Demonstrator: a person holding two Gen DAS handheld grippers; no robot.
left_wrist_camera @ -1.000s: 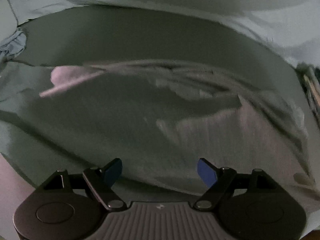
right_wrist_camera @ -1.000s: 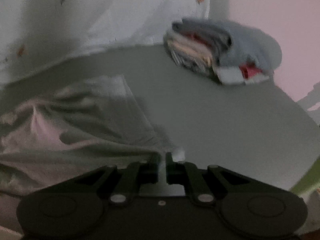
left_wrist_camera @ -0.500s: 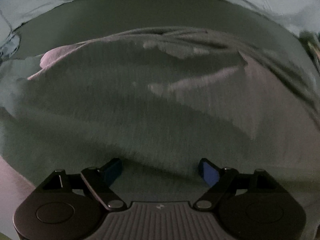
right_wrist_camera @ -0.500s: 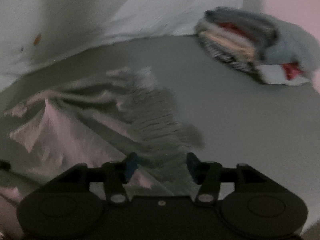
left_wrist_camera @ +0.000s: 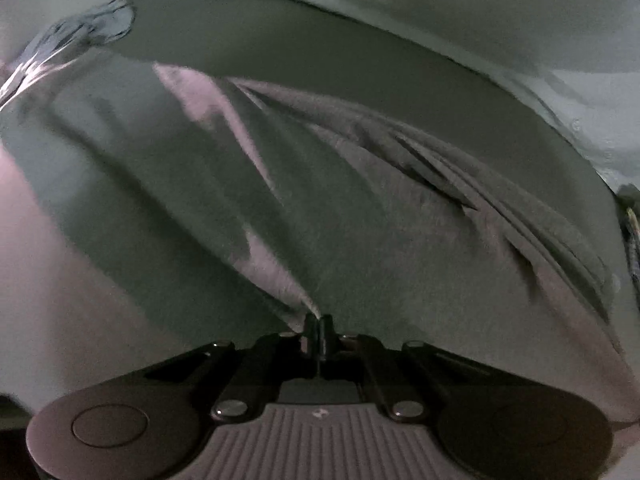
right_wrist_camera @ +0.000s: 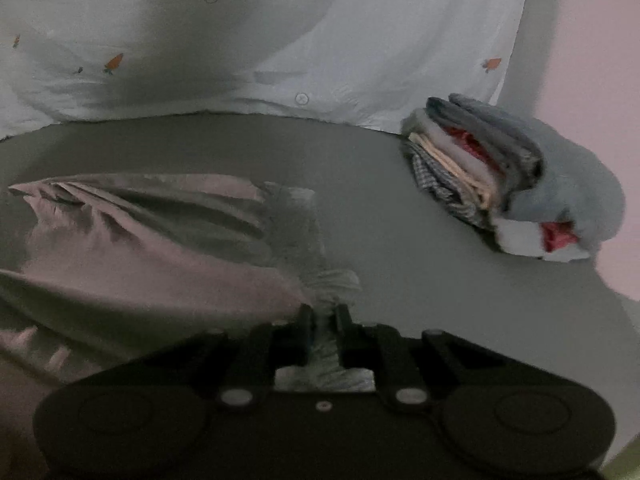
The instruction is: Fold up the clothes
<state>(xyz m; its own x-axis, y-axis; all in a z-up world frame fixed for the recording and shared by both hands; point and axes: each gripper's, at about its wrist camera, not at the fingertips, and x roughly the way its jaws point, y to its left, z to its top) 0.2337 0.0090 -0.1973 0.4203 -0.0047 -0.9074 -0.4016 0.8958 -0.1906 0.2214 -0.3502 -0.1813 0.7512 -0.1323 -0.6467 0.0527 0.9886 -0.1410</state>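
Pinching crumpled pinkish garment [left_wrist_camera: 400,208]: left tongs [left_wrist_camera: 319,330], right tongs [right_wrist_camera: 324,316].

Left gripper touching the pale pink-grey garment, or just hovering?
Touching. Left wrist view: the left gripper has its jaws shut on a pulled-up fold of the pale pink-grey garment, cloth pinched between the fingertips.

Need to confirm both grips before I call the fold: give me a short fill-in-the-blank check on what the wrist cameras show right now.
1. The left gripper is ____ on an edge of the pinkish-grey garment.
2. The right gripper pinches the garment's ribbed ____.
3. In the right wrist view, the stack of folded clothes lies to the ____ of the garment.
4. The white cloth behind the grey surface is printed with small ____.

Missing words: shut; hem; right; carrots
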